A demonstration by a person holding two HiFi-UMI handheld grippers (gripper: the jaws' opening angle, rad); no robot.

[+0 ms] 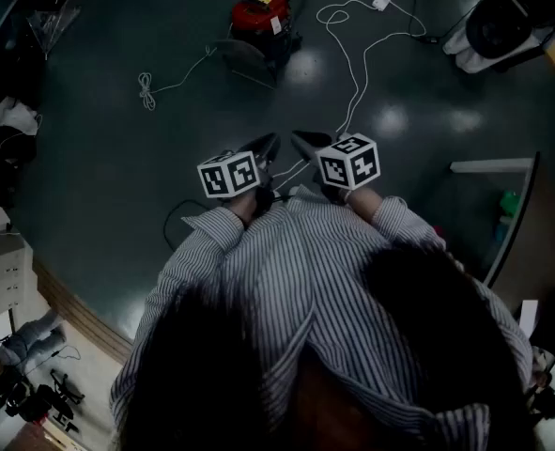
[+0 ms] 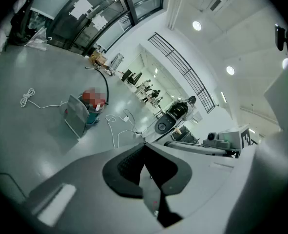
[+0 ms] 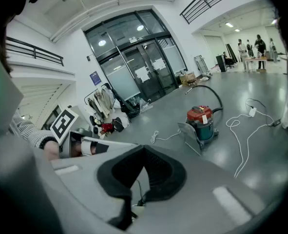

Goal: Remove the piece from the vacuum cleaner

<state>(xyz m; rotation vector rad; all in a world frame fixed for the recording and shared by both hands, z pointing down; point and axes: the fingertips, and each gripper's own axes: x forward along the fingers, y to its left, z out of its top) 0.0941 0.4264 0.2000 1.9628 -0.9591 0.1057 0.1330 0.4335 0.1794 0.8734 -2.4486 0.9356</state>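
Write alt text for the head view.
Seen from above, a person in a striped shirt holds the left gripper and right gripper side by side, both shut and empty, pointing at a red vacuum cleaner across the dark floor; white cords lie nearby.

White cable (image 1: 358, 75) looped on grey floor (image 1: 99, 158), glass doors (image 3: 134, 67), clothes rack (image 3: 102, 99) nearby

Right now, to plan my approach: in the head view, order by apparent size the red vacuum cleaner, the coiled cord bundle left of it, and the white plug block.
1. vacuum cleaner
2. coiled cord bundle
3. white plug block, clearly smallest
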